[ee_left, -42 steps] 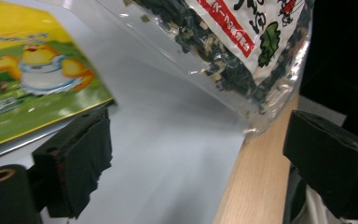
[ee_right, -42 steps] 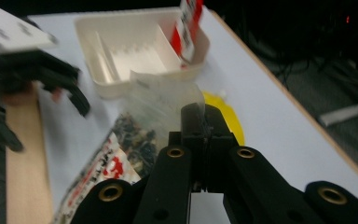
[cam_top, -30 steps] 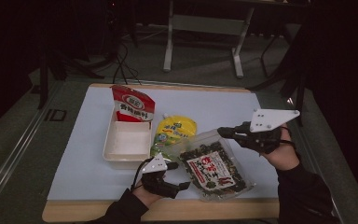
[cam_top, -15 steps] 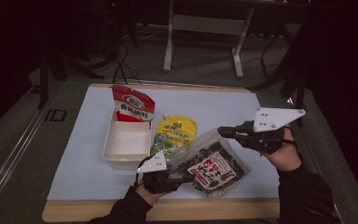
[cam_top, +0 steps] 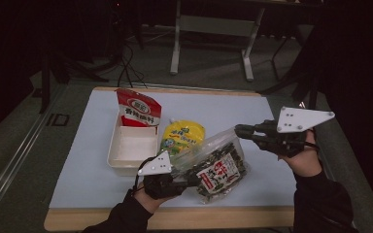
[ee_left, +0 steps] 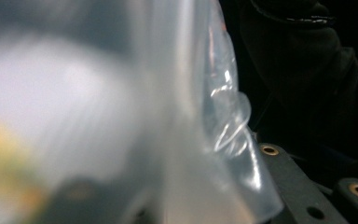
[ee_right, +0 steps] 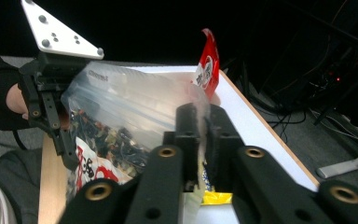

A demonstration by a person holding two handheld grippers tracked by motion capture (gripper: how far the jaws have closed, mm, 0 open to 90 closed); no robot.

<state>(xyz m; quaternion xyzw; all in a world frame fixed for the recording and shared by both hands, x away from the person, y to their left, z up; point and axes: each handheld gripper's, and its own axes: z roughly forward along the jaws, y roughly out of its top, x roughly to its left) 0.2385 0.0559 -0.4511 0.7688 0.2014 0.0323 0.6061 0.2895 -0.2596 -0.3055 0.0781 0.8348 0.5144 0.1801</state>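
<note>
The clear seaweed snack bag [cam_top: 218, 167] hangs lifted between both claws, just right of the white tray [cam_top: 132, 148] and above the front of the table [cam_top: 252, 114]. The right claw [cam_top: 239, 131] is closed on the bag's empty upper edge, a strip of clear film pinched between its jaws [ee_right: 199, 128], likely to keep the bag from sagging. The left claw [cam_top: 187, 180] grips the opposite lower end; clear plastic [ee_left: 214, 116] presses against its camera, so it appears clamped on the bag. Holding two ends keeps the bag taut for carrying. A yellow pouch [cam_top: 183, 137] lies beside the tray, a red packet [cam_top: 138, 109] stands at its far end.
</note>
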